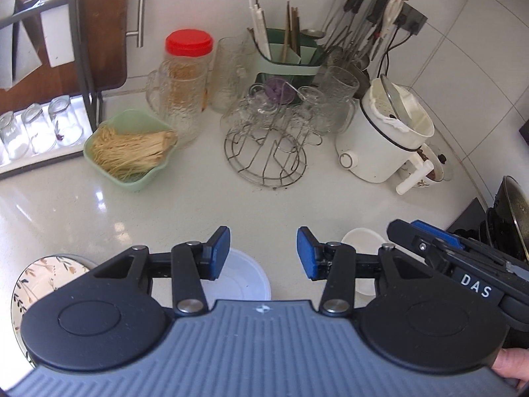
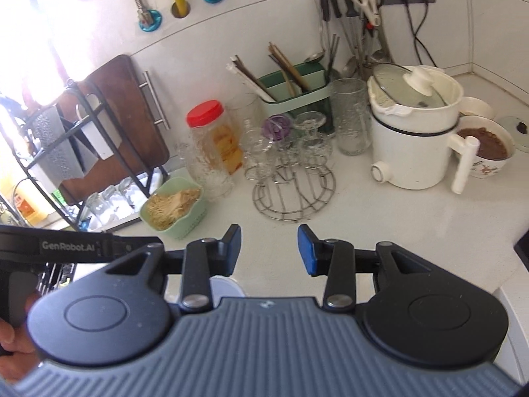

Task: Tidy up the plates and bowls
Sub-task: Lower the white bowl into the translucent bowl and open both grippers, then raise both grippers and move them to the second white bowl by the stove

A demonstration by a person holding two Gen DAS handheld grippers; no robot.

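In the left wrist view my left gripper (image 1: 263, 253) hangs open over the white counter, nothing between its blue pads. Below it lies a white plate (image 1: 243, 279), partly hidden by the gripper body. A floral plate (image 1: 43, 279) sits at the lower left, and a small white bowl (image 1: 360, 240) lies to the right. My right gripper (image 1: 401, 231) reaches in from the right, beside that bowl. In the right wrist view my right gripper (image 2: 269, 248) is open and holds nothing; a white rim (image 2: 226, 286) peeks out under it. The left gripper (image 2: 145, 243) crosses the left edge.
Farther back stand a green dish of dried noodles (image 1: 129, 150), a wire glass stand (image 1: 267, 152), glass mugs, a red-lidded jar (image 1: 188, 66), a utensil caddy (image 1: 287, 56) and a white electric pot (image 1: 380, 139). A dish rack (image 1: 43, 125) is left, a dark pan (image 1: 509, 221) right.
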